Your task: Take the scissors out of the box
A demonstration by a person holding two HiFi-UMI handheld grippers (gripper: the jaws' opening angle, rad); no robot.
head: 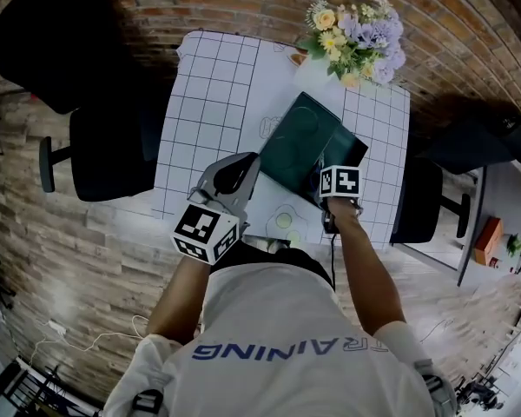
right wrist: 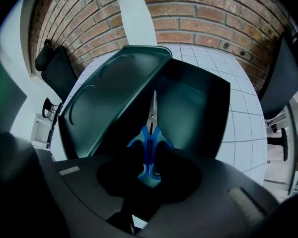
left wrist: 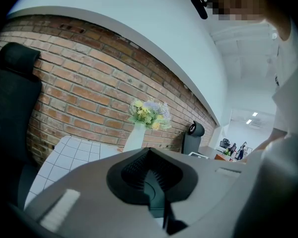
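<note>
Right tool [right wrist: 148,168] clamped on the blue handles, holds the scissors [right wrist: 151,133] blades-first at the mouth of the open box [right wrist: 191,108] on the desk [right wrist: 241,115], lid [right wrist: 109,98] tipped back for access, and hangs the left tool [left wrist: 156,192], shut on nothing, raised aside, likely to stay clear.

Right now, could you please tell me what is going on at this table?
A person stands at the table with a gripper in each hand. The right gripper is shut on the blue handles of the scissors, whose blades point into the open dark green box; the lid is swung up to one side. The left gripper is shut on nothing and is held up off the table, facing the flowers.
</note>
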